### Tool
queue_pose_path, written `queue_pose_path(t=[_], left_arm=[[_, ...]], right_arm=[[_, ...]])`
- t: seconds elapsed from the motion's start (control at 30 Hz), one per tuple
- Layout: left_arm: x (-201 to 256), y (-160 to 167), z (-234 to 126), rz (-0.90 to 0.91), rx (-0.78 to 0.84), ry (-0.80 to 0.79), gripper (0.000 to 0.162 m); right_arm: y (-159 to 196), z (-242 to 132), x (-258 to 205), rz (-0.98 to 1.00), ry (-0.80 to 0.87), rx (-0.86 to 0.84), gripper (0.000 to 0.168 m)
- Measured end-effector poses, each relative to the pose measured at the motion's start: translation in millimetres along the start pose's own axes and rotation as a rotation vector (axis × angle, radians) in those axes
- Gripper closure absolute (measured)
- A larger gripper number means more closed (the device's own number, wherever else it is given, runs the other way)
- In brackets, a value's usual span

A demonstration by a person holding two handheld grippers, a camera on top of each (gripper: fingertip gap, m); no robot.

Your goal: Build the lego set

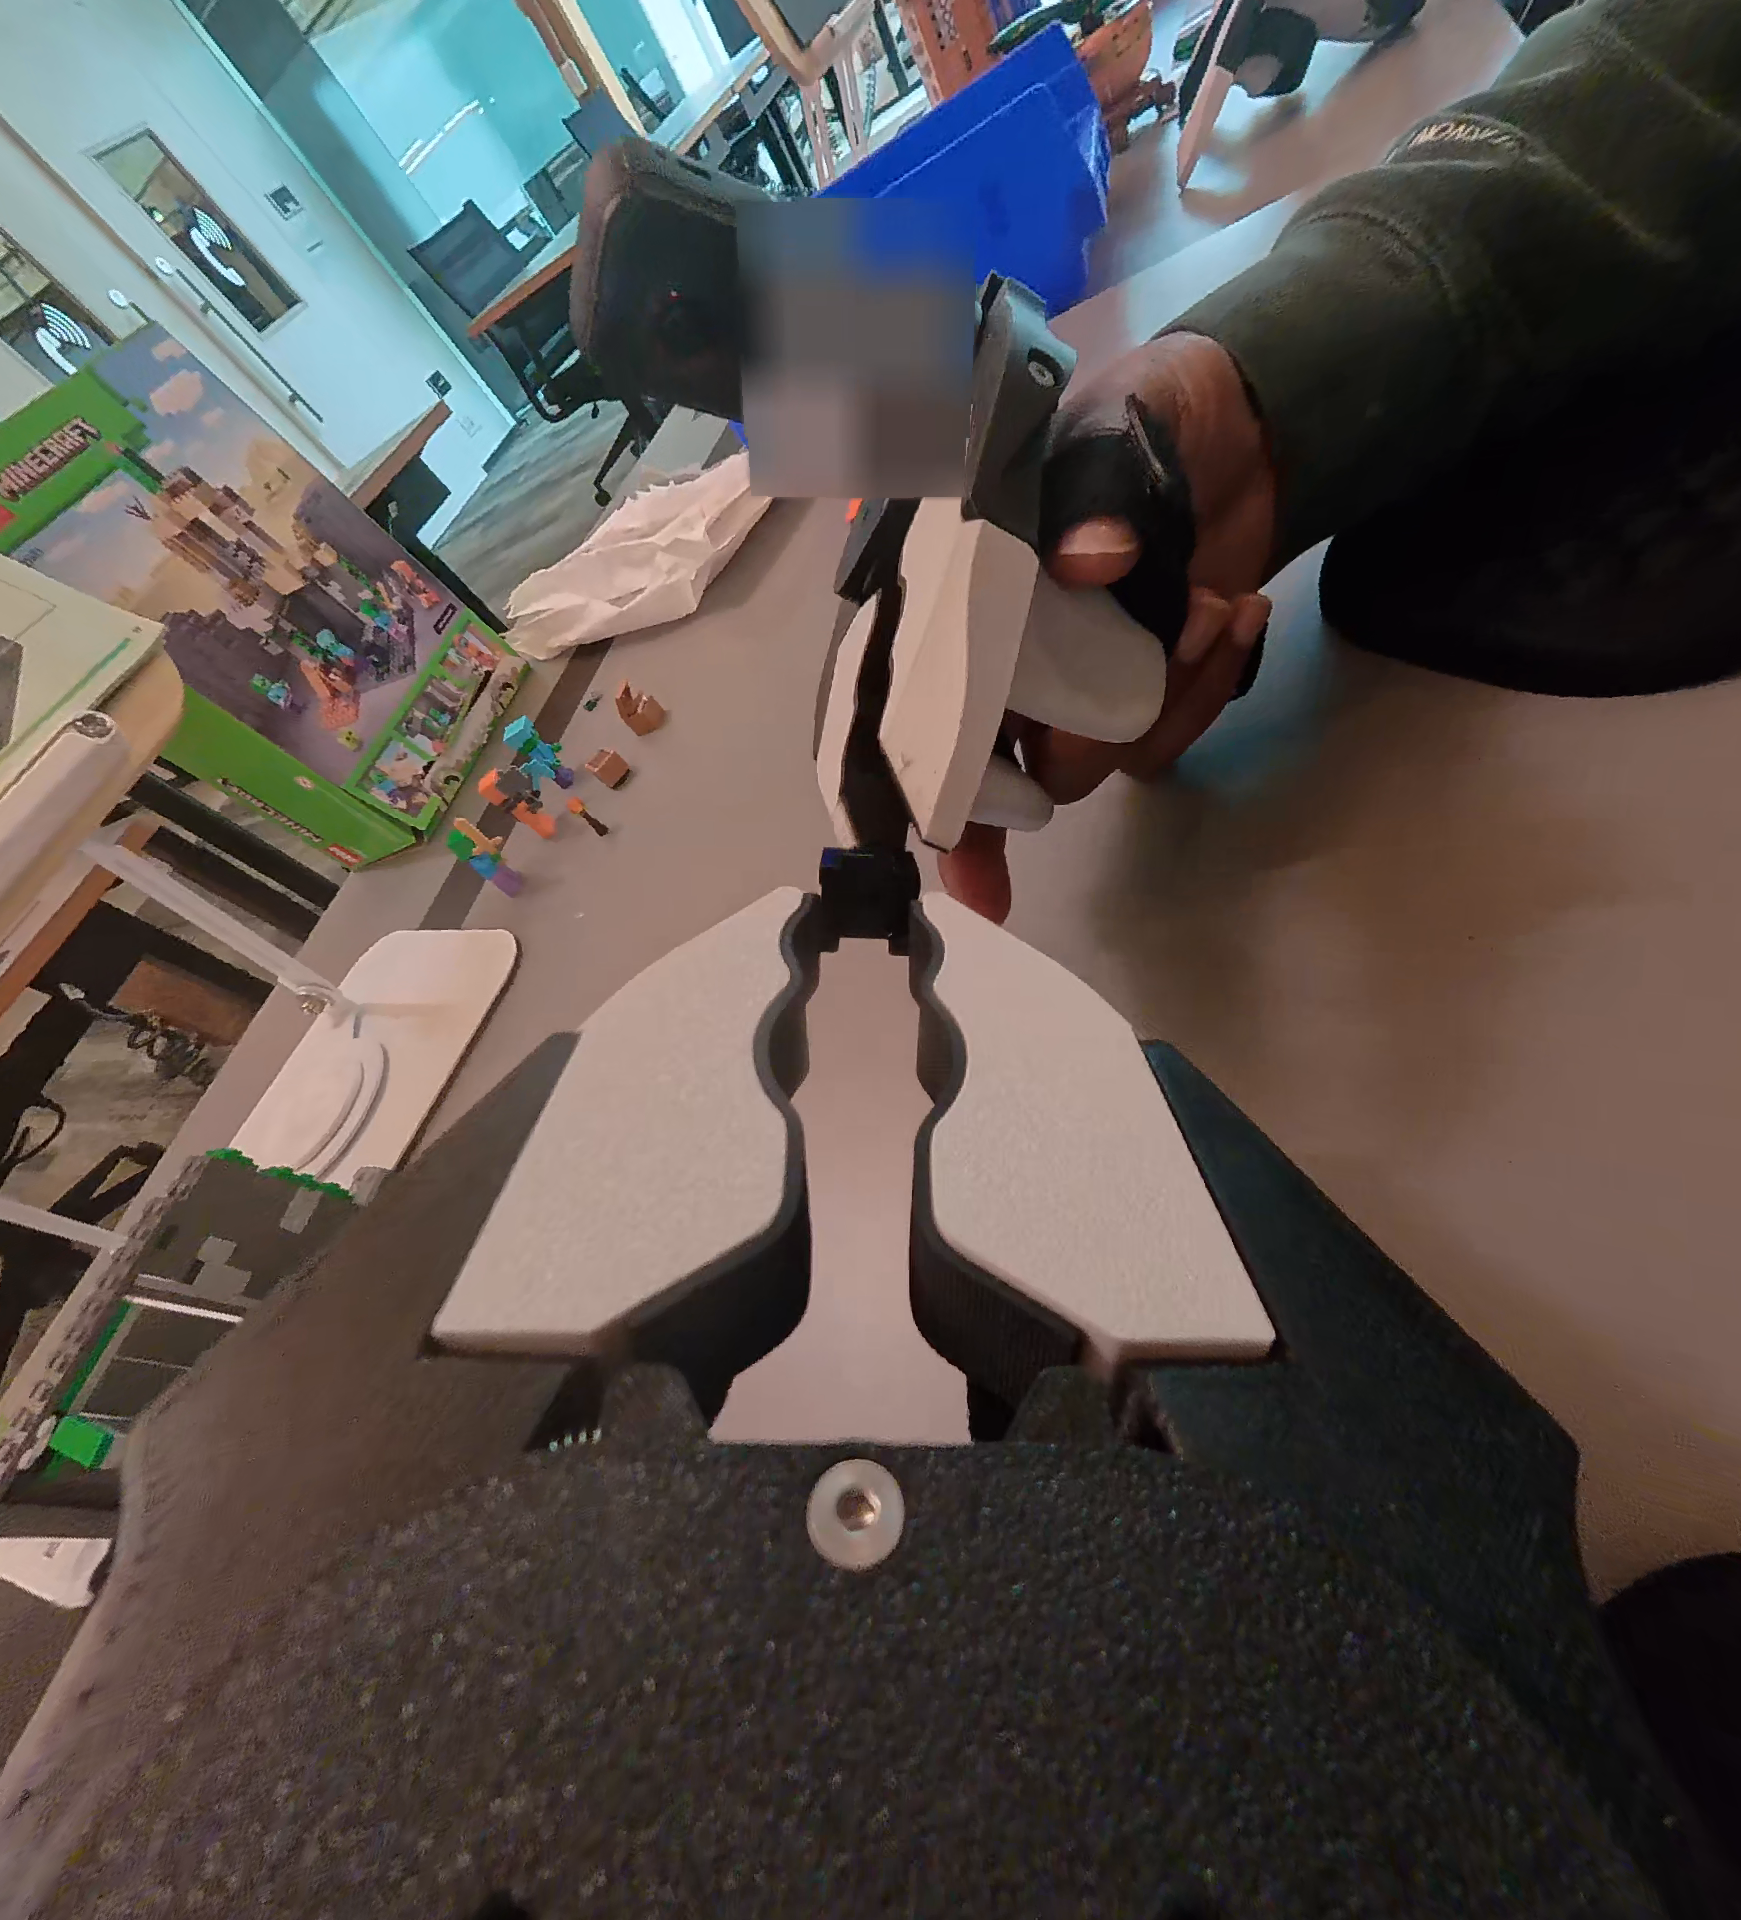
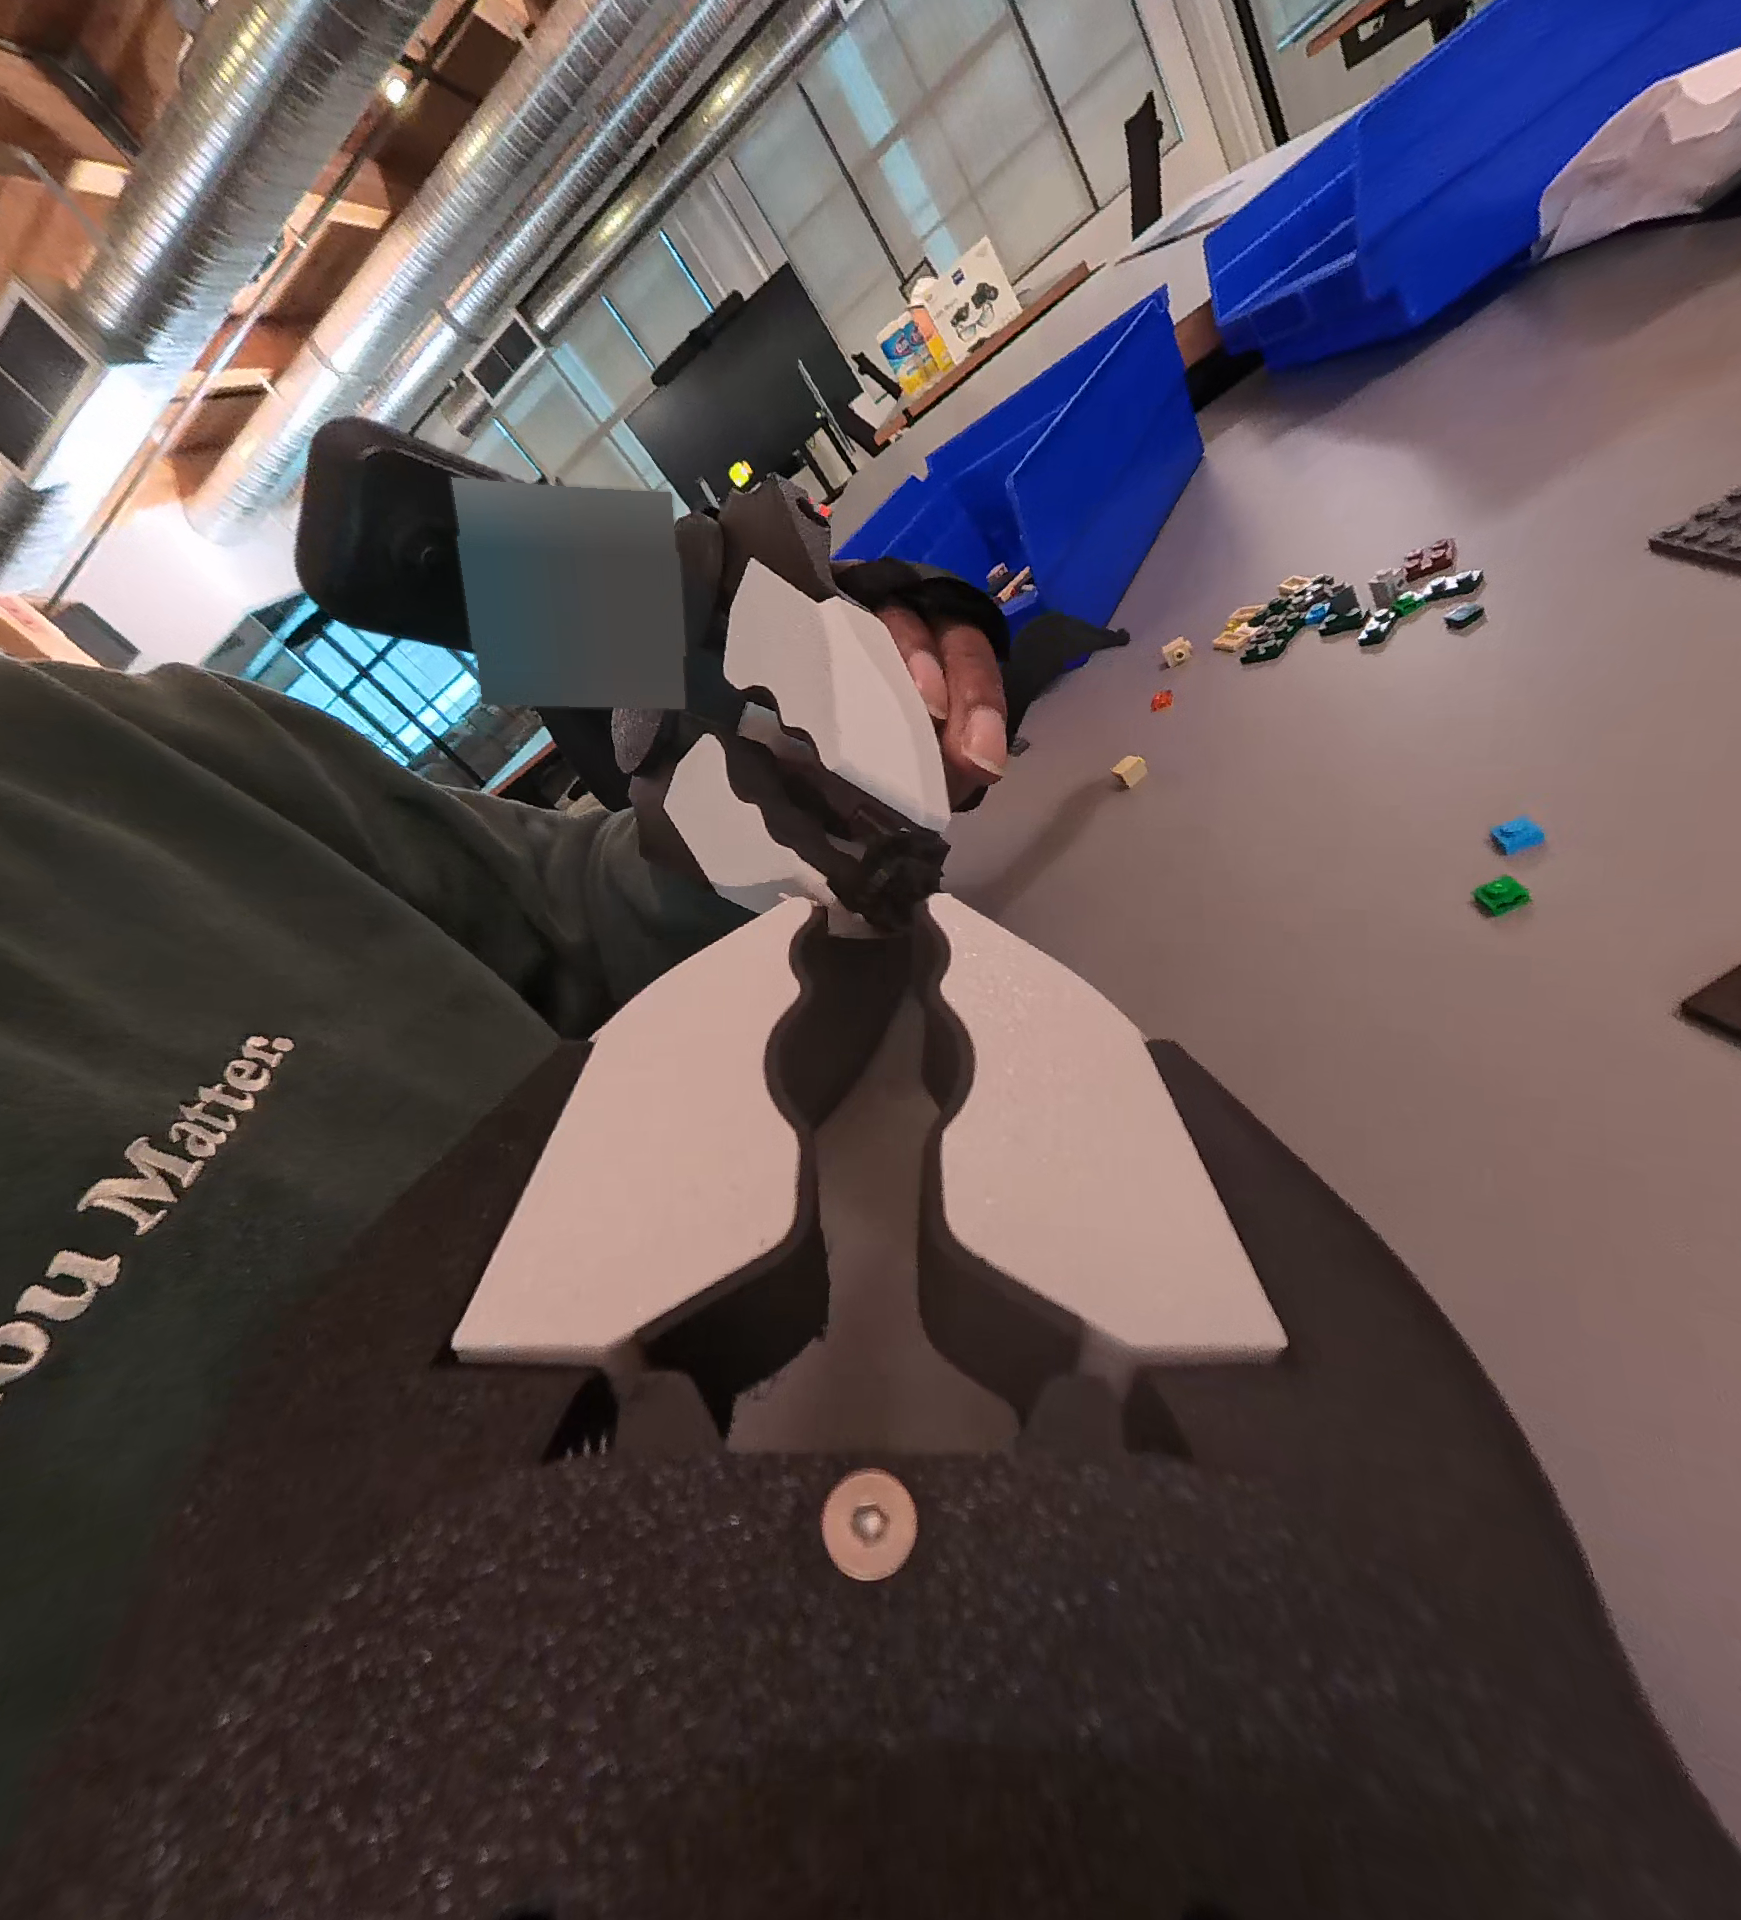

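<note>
Where both tongs meet above the grey table (image 1: pixel 1365 1039), we note a small black lego piece (image 1: pixel 868 894) pinched at their tips. Our left gripper (image 1: pixel 861 920) is clamped on it; our right gripper (image 2: pixel 871 914) closes on the same piece from the opposite side. Loose bricks (image 2: pixel 1354 613) lie well apart beside the blue bins (image 2: pixel 1074 468). Minifigures (image 1: pixel 523 790) stand near the set's box (image 1: pixel 305 644).

L gripper (image 1: pixel 861 920) fingers nipping small black lego piece (image 1: pixel 868 891), R gripper (image 1: pixel 871 836) tips touching it, grey table (image 1: pixel 1365 1039)
</note>
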State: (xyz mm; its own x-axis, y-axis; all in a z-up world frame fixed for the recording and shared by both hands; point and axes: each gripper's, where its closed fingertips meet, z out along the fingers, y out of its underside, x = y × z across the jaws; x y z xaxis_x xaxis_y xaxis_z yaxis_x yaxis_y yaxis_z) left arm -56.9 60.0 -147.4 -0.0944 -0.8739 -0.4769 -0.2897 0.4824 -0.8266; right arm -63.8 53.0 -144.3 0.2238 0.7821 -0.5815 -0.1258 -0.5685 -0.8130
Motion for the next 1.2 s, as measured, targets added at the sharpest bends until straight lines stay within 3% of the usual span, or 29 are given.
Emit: queue_pose_path(t=[0.4, 0.53, 0.87, 1.1, 1.2], left_arm=[[-7.8, 4.2, 3.1, 0.253, -0.142, -0.168, 0.146], [-12.6, 0.4, 1.1, 0.319, -0.161, -0.219, 0.146], [-18.5, -1.3, 1.0, 0.508, -0.222, -0.332, 0.146], [-20.1, -7.2, -0.5, 0.562, -0.185, -0.374, 0.146], [-17.8, -11.4, -2.8, 0.468, -0.105, -0.333, 0.145]], right_arm=[[-8.3, 4.7, 8.4, 0.003, 0.177, 0.031, 0.145], [-14.2, 4.4, 9.9, -0.008, 0.247, 0.063, 0.152], [-19.8, 2.8, 12.7, -0.228, 0.443, 0.107, 0.158], [-24.4, 1.3, 8.9, -0.359, 0.445, 0.139, 0.16], [-25.1, 1.0, 7.6, -0.37, 0.414, 0.145, 0.16]])
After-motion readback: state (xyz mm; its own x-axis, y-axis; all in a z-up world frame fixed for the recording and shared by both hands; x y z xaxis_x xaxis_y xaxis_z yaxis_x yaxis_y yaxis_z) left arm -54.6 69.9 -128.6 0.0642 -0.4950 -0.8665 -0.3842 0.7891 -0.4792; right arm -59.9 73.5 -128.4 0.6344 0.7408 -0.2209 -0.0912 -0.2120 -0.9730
